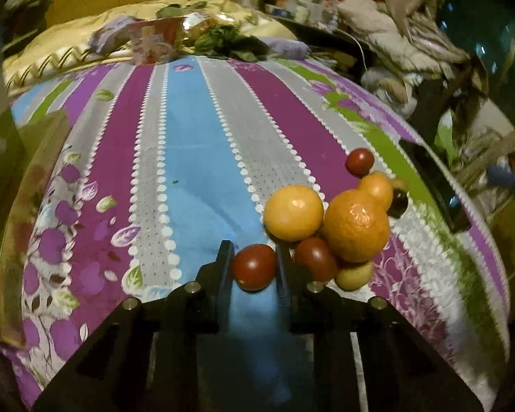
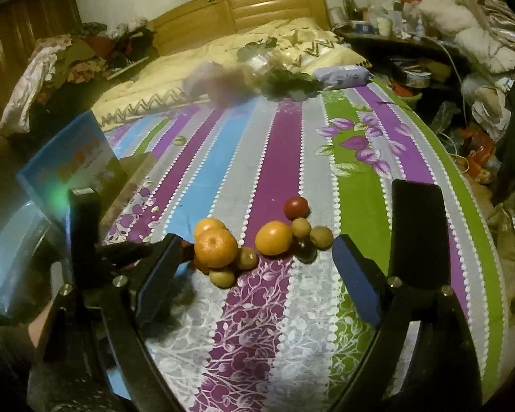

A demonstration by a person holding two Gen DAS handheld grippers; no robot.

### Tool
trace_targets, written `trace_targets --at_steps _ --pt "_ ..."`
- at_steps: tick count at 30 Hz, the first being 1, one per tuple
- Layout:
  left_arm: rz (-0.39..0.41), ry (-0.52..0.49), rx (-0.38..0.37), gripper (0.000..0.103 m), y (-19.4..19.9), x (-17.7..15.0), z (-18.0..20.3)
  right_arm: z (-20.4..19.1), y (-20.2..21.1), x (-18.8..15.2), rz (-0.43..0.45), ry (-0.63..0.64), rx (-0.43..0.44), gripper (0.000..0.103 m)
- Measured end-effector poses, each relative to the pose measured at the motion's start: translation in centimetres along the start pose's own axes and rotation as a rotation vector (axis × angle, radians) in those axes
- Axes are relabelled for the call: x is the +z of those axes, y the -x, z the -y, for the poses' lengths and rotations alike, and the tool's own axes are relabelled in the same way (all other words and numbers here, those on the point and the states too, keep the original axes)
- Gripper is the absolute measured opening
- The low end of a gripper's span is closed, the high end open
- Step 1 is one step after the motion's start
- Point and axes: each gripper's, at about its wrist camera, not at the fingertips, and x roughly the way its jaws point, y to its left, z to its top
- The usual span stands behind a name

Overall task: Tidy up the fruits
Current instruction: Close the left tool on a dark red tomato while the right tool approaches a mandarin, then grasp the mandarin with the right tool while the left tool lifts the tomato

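A pile of fruit lies on the striped cloth (image 1: 195, 158). In the left wrist view my left gripper (image 1: 254, 261) is shut on a red tomato (image 1: 254, 267). Beside it lie an orange (image 1: 293, 213), a larger tangerine (image 1: 355, 230), another red tomato (image 1: 315, 257), a small yellow-green fruit (image 1: 353, 276) and a far tomato (image 1: 359, 161). In the right wrist view my right gripper (image 2: 257, 250) is open and wide, above the cloth, with oranges (image 2: 215, 247) (image 2: 274, 238), small brownish fruits (image 2: 321, 237) and a red tomato (image 2: 296, 207) between and beyond its fingers. The left gripper (image 2: 175, 250) shows at the left.
A dark phone (image 2: 419, 233) lies on the cloth at the right, and also shows in the left wrist view (image 1: 436, 189). A blue box (image 2: 68, 161) stands at the left edge. A bed (image 2: 257, 44) with bags and greens lies behind. Clutter fills the right side.
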Motion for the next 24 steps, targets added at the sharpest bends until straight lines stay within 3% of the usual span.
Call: trace_targets --at_steps 2,9,17,20,24 --pt "-0.015 0.058 0.01 0.024 0.8 -0.1 -0.7 0.2 -0.4 -0.5 -0.034 -0.033 0.032 0.082" --pt "0.009 0.122 0.042 0.024 4.3 0.1 -1.5 -1.0 -3.5 -0.8 -0.088 -0.09 0.128 0.079" --pt "0.01 0.137 0.103 0.024 5.8 0.3 -2.6 -3.0 -7.5 -0.4 -0.149 -0.034 0.064 0.077" --pt "0.007 0.151 0.101 0.024 5.9 0.2 -3.0 -3.0 -9.0 -0.5 -0.188 -0.031 0.043 0.058" --pt "0.011 0.167 0.099 0.024 6.1 0.3 -3.2 -3.0 -9.7 -0.6 -0.205 -0.024 0.019 0.056"
